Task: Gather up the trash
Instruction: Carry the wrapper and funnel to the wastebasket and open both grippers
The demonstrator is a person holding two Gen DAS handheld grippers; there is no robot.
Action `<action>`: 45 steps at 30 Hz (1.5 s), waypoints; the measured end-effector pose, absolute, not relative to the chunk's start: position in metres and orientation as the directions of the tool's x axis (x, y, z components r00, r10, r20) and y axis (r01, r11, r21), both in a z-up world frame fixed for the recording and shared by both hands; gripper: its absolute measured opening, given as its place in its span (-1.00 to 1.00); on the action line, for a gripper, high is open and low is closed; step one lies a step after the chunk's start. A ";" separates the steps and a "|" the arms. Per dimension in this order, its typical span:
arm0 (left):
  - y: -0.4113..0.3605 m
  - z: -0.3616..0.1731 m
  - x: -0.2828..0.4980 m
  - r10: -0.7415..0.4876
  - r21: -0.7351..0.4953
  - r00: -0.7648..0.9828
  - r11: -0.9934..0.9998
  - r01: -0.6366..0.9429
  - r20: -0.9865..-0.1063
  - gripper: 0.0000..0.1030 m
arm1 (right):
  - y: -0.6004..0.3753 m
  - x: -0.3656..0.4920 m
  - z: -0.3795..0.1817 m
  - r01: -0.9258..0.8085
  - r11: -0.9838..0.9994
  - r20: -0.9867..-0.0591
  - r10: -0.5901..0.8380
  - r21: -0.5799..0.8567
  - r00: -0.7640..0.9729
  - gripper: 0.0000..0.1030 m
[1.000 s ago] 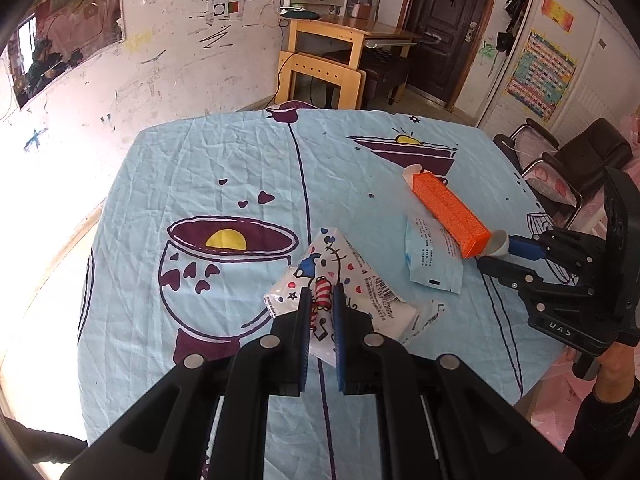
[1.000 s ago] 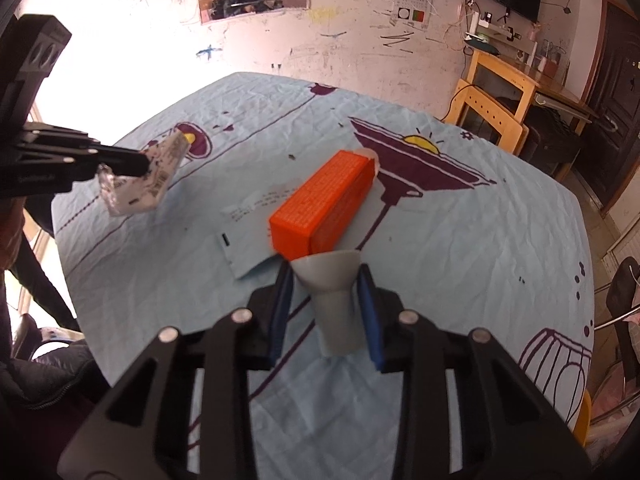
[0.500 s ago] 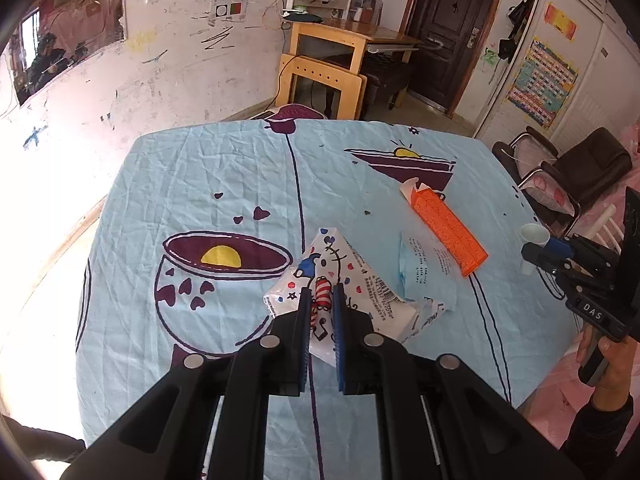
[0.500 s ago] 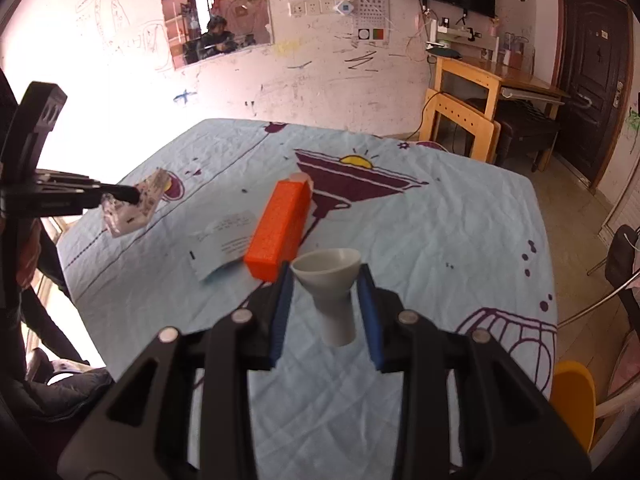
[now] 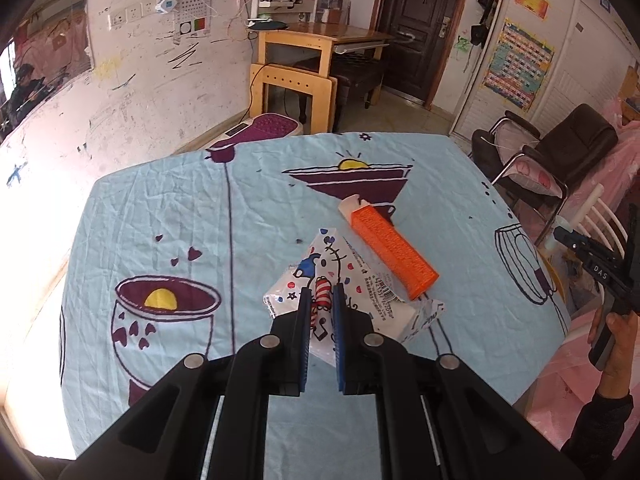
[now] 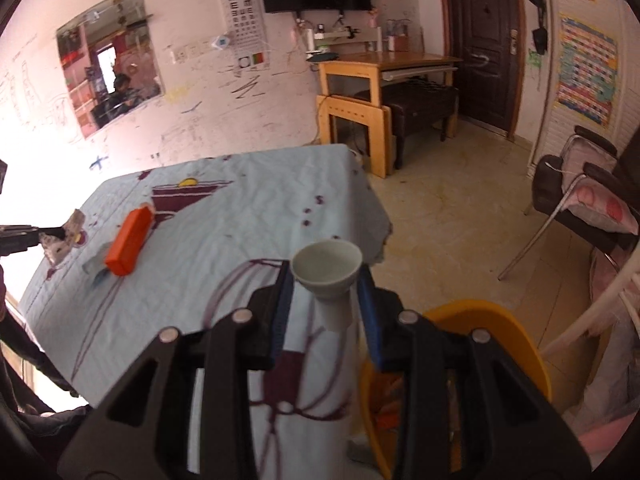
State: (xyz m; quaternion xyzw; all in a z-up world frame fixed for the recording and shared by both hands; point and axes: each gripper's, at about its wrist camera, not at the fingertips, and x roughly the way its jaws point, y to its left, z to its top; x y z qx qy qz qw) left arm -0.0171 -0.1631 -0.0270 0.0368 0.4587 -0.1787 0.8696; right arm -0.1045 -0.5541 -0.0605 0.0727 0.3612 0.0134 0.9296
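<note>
Carrying two pieces of trash at once, one per claw. Right claw (image 6: 325, 280) is clamped on the stem of a grey funnel (image 6: 327, 266), cup end up, hanging just past the counter's near-right edge and above a yellow bin (image 6: 516, 330) on the floor beside it. Something orange already lies inside the bin, too blurred to name. Left claw (image 5: 321, 296) is pinched tight on a printed plastic wrapper (image 5: 320, 264), held up over the middle of the counter (image 5: 160, 208), not lying on it.

Still on the blue cloth: an orange box (image 5: 394, 258) to the right of the wrapper, with a pale scrap sticking out under its far end, and a flat pale packet peeking out near its near end.

My read: the step in hand is the funnel drop. Funnel sits over the bin's counter-side rim, not its middle, so shift right and a bit lower before letting go, else it may clip the rim and bounce to the floor. Open fully; the stem is narrow and should fall clean. The wrapper is light and floppy, so bring it right down into the bin mouth before releasing.
</note>
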 end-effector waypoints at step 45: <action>-0.547 -0.082 -0.048 -0.450 -0.133 0.238 0.650 0.748 -0.861 0.20 | -0.736 -0.184 -0.154 0.445 0.827 -0.687 -0.102 0.343 0.720 0.46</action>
